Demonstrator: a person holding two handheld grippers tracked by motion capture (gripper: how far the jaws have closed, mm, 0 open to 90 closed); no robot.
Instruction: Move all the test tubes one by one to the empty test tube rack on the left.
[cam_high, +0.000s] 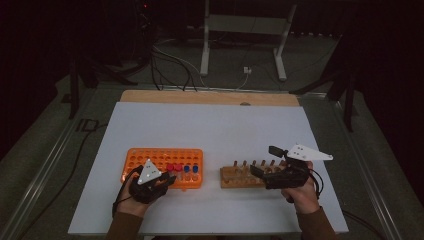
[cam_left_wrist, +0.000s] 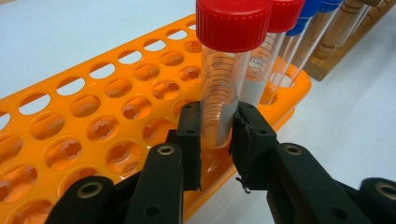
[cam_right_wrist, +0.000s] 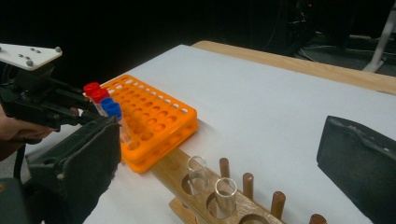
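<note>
An orange tube rack (cam_high: 150, 159) lies at the table's front left; its front row holds two red-capped and two blue-capped tubes. In the left gripper view my left gripper (cam_left_wrist: 217, 135) is shut on the nearest red-capped tube (cam_left_wrist: 219, 88), which stands upright in the orange rack (cam_left_wrist: 93, 121). The second red-capped tube (cam_left_wrist: 280, 18) stands right behind it. From above, the left gripper (cam_high: 169, 178) sits at the rack's front edge. My right gripper (cam_high: 263, 160) hovers open above the wooden rack (cam_high: 240, 176). Between its wide jaws (cam_right_wrist: 224, 163) I see two clear uncapped tubes (cam_right_wrist: 198, 175) standing in the wooden rack (cam_right_wrist: 187, 177).
Upright wooden pegs (cam_right_wrist: 247, 184) line the wooden rack's far side. The blue-capped tubes (cam_right_wrist: 112, 109) stand at the orange rack's corner nearest the wooden rack. The white table top (cam_high: 215, 130) stretches out behind both racks, with a wooden strip (cam_high: 210, 97) at its far edge.
</note>
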